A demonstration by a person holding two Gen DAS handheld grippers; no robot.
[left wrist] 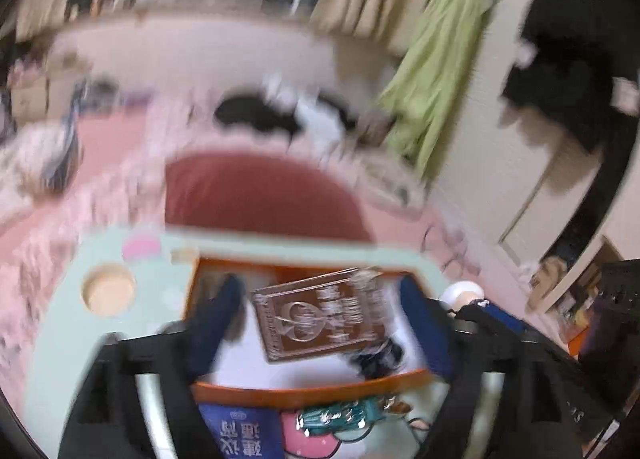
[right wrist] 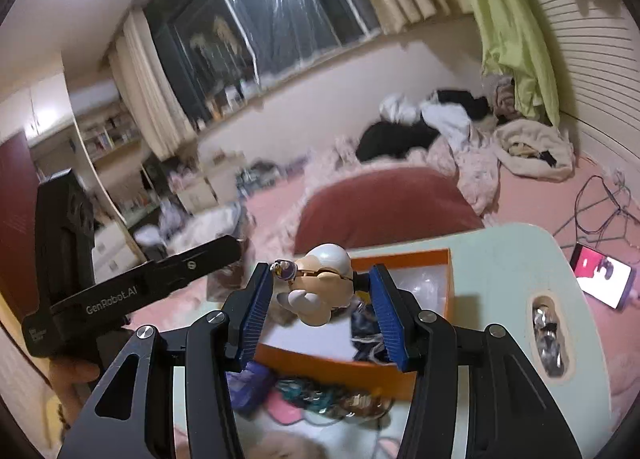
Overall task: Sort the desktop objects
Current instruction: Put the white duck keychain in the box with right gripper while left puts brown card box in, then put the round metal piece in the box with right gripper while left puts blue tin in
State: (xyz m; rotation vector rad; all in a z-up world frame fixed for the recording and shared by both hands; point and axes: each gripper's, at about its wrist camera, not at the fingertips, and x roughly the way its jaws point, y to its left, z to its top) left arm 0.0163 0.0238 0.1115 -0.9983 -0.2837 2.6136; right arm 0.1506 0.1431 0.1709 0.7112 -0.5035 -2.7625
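In the blurred left wrist view, my left gripper (left wrist: 320, 323) stands open above an orange box (left wrist: 304, 393) on the pale green table (left wrist: 60, 323). A brown playing-card case (left wrist: 320, 319) lies tilted between the blue fingers (left wrist: 216, 319) without touching either pad. In the right wrist view, my right gripper (right wrist: 320, 299) is shut on a cream toy figure with a white head (right wrist: 320, 283), held over the near-left part of the orange box (right wrist: 404, 257). A dark tangle (right wrist: 368, 335) lies inside the box.
In front of the box lie a blue packet (left wrist: 240, 431), a teal beaded piece (left wrist: 340, 417) and pink items. The table has a round hole (left wrist: 108, 289) and a slot with foil pieces (right wrist: 550, 335). Beyond are a red cushion (right wrist: 384, 203), a lit phone (right wrist: 604, 275), cables and clothes on a pink bed.
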